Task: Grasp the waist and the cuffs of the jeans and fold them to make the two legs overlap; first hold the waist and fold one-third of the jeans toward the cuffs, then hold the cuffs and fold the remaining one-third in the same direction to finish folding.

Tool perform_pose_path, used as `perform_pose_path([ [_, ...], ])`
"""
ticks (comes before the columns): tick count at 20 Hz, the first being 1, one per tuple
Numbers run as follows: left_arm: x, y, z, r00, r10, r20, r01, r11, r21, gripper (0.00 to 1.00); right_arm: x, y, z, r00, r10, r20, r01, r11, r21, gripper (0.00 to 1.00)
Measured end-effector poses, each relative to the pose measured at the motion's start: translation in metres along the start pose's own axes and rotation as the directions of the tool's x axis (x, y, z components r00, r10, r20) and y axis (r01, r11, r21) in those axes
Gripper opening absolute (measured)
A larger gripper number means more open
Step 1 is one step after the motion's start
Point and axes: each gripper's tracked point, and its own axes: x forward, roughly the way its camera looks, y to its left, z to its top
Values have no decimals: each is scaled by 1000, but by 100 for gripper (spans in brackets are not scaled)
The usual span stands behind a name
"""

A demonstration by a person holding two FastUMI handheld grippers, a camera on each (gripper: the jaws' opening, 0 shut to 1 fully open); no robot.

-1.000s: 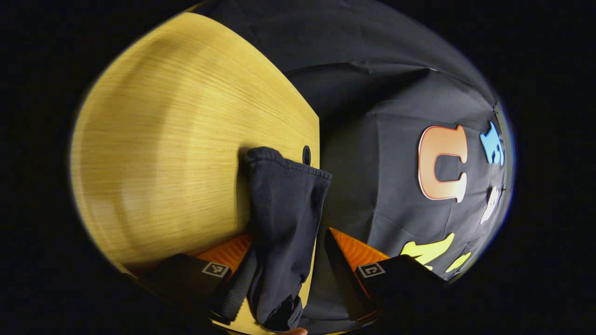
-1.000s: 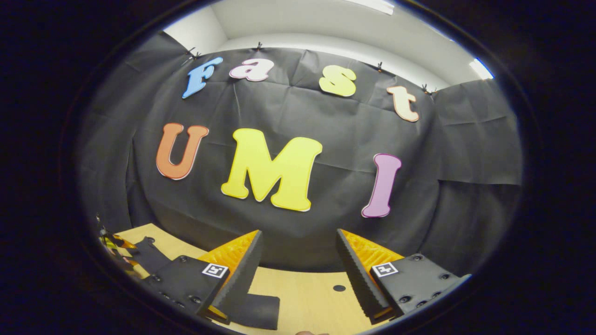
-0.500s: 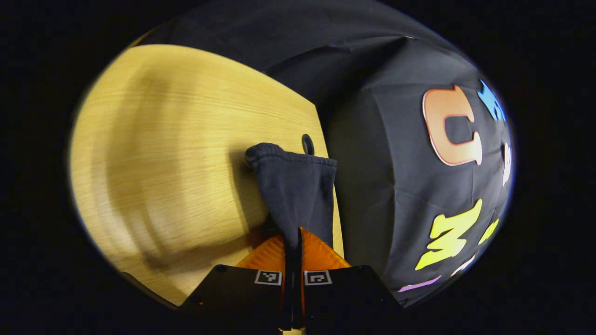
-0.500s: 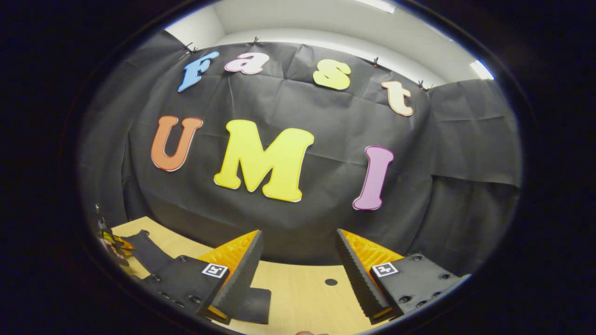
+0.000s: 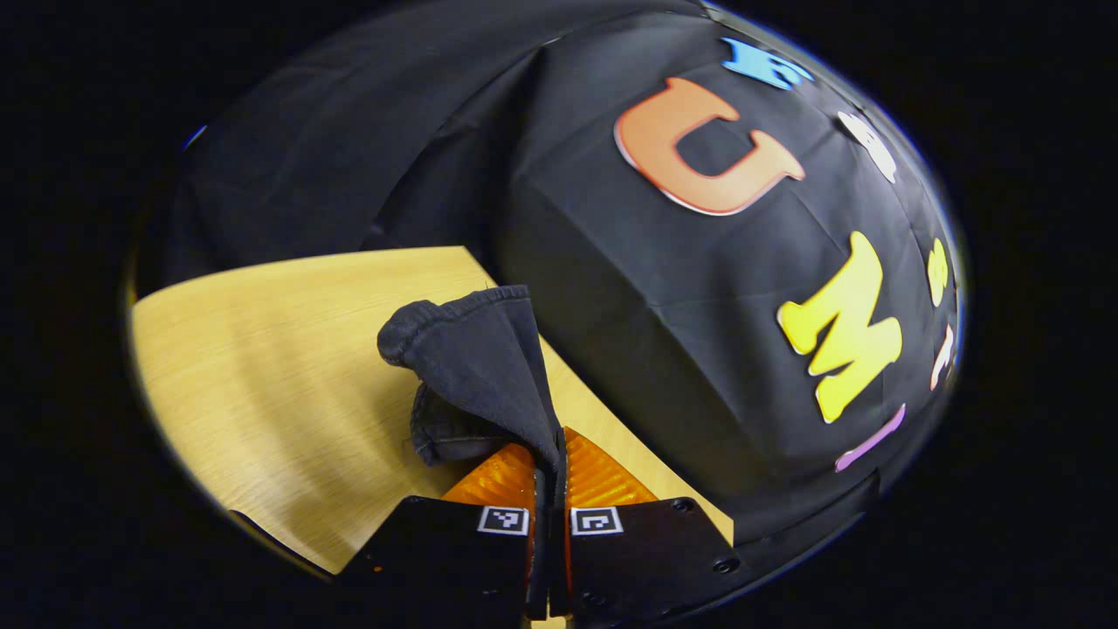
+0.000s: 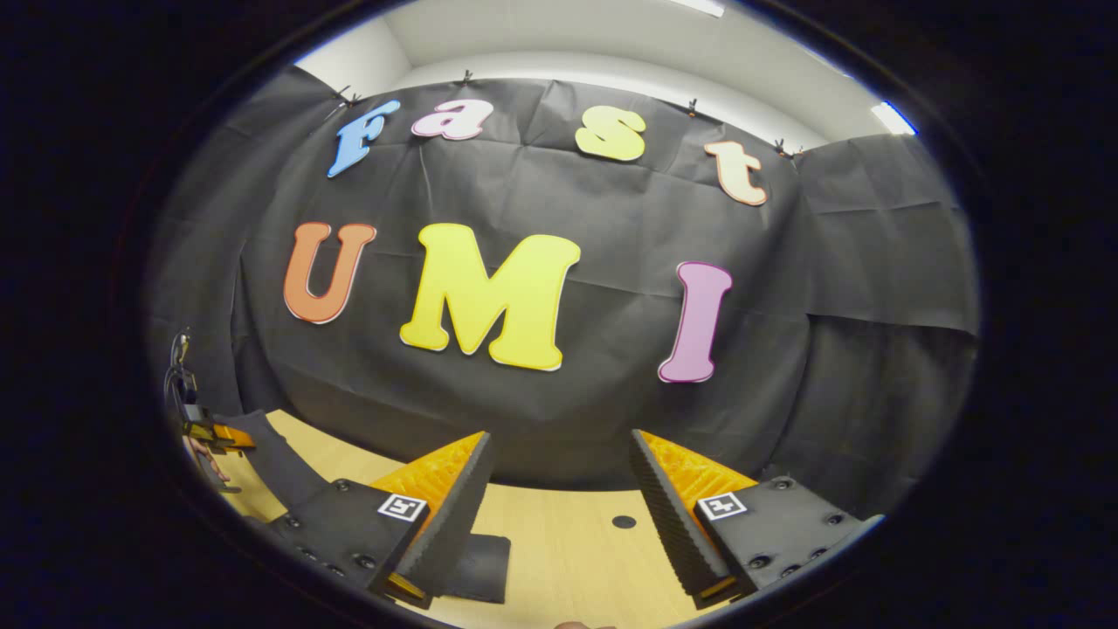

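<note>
Left gripper (image 5: pixel 548 454): clamped on jeans cuff (image 5: pixel 476 349) (leg trails ahead over table (image 5: pixel 262 367)). Right gripper (image 6: pixel 559 507): jaws apart, empty, farther off.

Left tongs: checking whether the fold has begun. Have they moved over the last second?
Yes. The left tongs closed on the jeans and swung away from the table toward the wall.

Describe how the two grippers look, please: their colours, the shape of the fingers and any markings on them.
The left gripper has two orange ribbed fingers on black blocks, each block carrying a small square black-and-white marker. The right gripper is the same make: orange wedge-shaped fingers with dark ridged inner pads, black screw-fastened blocks and one square marker each.
</note>
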Motion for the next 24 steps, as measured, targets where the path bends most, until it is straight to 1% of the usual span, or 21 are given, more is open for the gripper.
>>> perform_pose_path([
  [2,-4,-35,0,999,-43,9,42,997,69,4,-4,-9,-4,1000,-12,-10,12,1000,-5,96],
  [3,-8,-52,-4,998,-66,5,66,994,91,4,-6,-14,-6,1000,-17,-14,17,1000,-3,94],
  [4,-12,-71,-6,996,-94,1,93,989,114,4,-8,-19,-8,1000,-23,-18,23,1000,-2,96],
  [5,-12,-90,-10,993,-117,-5,117,984,138,4,-11,-25,-10,999,-30,-22,30,1000,-1,94],
  [6,-12,-104,-17,991,-134,-19,136,975,177,4,-13,-31,-11,999,-38,-26,38,999,3,96],
  [7,-15,-117,-25,988,-148,-30,151,960,236,4,-14,-36,-13,998,-46,-31,47,999,8,94],
  [10,-20,-154,-54,979,-195,-65,204,889,409,3,-23,-55,-19,996,-79,-40,80,997,18,94],
  [12,-19,-180,-73,969,-225,-102,245,836,491,4,-31,-70,-24,993,-105,-50,107,994,23,94],
  [13,-17,-189,-84,964,-238,-119,264,804,533,4,-35,-78,-26,991,-121,-53,122,992,25,94],
  [14,-15,-198,-98,960,-245,-137,278,766,579,4,-39,-87,-28,989,-140,-57,141,990,23,94],
  [15,-15,-206,-115,956,-249,-156,290,718,633,4,-44,-96,-30,985,-160,-60,162,987,17,94],
  [18,-13,-230,-168,934,-256,-247,353,567,745,4,-58,-116,-34,976,-206,-67,208,978,17,94],
  [19,-10,-232,-183,926,-254,-281,375,510,774,4,-61,-122,-36,973,-220,-72,222,975,18,94],
  [20,-8,-234,-201,915,-248,-317,398,445,802,4,-64,-127,-38,970,-231,-77,233,972,21,94],
  [21,-10,-232,-220,905,-234,-354,420,372,828,4,-68,-133,-41,966,-243,-84,246,969,24,94],
  [23,-6,-224,-252,890,-207,-406,446,210,870,4,-74,-141,-44,961,-261,-92,265,964,32,94],
  [24,-2,-219,-267,884,-189,-427,455,142,879,4,-75,-144,-44,959,-269,-94,273,961,35,94],
])
